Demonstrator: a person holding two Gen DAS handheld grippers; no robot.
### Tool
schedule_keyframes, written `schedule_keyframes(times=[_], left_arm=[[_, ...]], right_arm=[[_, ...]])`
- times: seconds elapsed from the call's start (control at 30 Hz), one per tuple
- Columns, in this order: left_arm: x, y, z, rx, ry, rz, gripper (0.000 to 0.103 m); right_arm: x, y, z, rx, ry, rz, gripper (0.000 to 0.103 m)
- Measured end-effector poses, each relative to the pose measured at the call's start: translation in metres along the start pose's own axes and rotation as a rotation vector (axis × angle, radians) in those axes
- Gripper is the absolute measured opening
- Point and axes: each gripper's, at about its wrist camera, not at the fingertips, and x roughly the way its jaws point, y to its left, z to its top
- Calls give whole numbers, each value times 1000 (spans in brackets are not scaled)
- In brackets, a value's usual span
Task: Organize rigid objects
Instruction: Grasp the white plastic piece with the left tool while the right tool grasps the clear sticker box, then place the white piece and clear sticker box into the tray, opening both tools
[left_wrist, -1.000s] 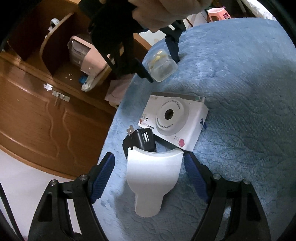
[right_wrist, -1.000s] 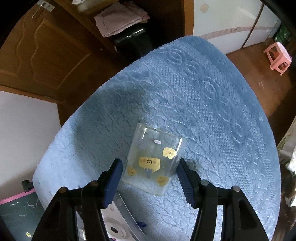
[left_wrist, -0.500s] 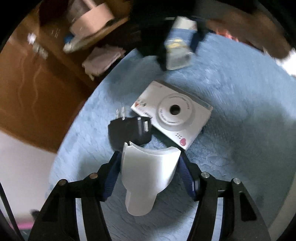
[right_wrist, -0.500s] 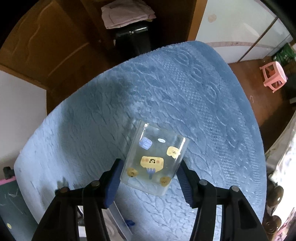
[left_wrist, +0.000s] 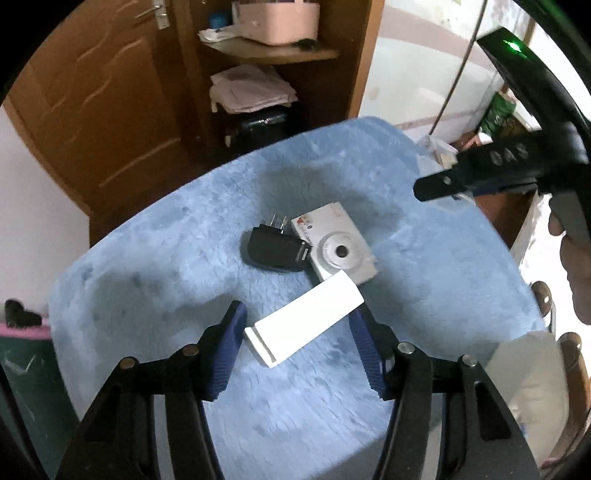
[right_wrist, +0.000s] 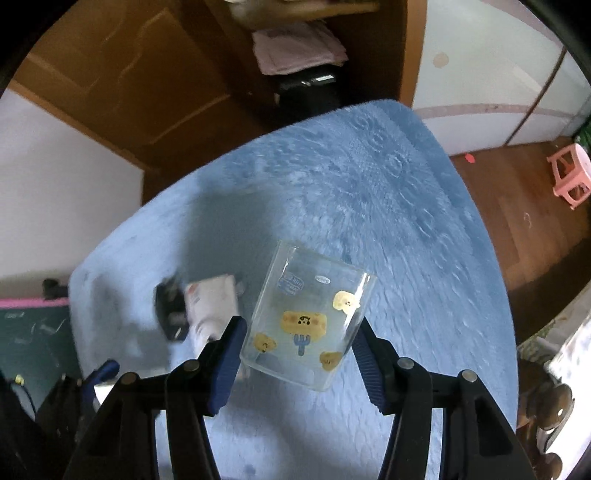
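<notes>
Left gripper (left_wrist: 297, 328) points steeply down over the blue tabletop (left_wrist: 184, 258), seen at the bottom centre of its own view. A white plastic piece (left_wrist: 304, 325) lies slantwise between its blue pads (left_wrist: 227, 350); the jaws are closing on it, and both pads appear to touch its ends, the piece lifted clear of the cloth.

Right gripper (right_wrist: 299, 343) likewise points steeply down at the bottom centre of its view. It is clamped on a clear plastic container (right_wrist: 308, 317) with yellow cartoon stickers, tilted, its open mouth toward the upper part of the frame. The container looks empty, though blur makes this less than certain. In the left wrist view the body of the right gripper shows at the right edge, with part of a hand (left_wrist: 576, 266) on its handle.

On the tabletop, centre of the left wrist view, a black charger (left_wrist: 273, 249) lies touching the left side of a white toy camera (left_wrist: 338, 251). The raised end of the white plastic piece overlaps the camera's lower edge in the picture.

Behind the tabletop, at the upper centre, a wooden cabinet (left_wrist: 110, 92) holds folded cloth (left_wrist: 251, 92) on an open shelf, above a black box.
</notes>
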Motion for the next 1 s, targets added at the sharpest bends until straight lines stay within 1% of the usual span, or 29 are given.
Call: schedule_keyframes(times=[0.07,0.27,0.4,0.53,0.67,0.73,0.83,0.9,1.0], left_arm=[[-16,-6,-1,-10,-11,5,61],[-81,-35,-17,-51,-41,21,61],[-125,-59,-36,-68,-52,31,61],[-152,-82,-58,-103,-32,38,61],[-164,-105,-85,-152,-14,52,61],[-164,-114,-99,-177,-6,57,61],[-155,-122,-119,-228,11,58,61],[-144,-124,-134,-280,38,62,61],[-127,-125,-152,-361,69,45,61]], right_arm=[[-21,1,-4,-23,-21,29,58],[-85,3,-37,-110,-85,103,58],[-127,5,-81,-204,-124,128,58],[-156,4,-133,-313,-139,128,58],[-172,-1,-182,-406,-157,116,58],[-175,-4,-202,-443,-165,102,58],[-174,-8,-232,-507,-174,72,58],[-168,-12,-251,-537,-175,48,58],[-155,-19,-272,-554,-147,15,58]])
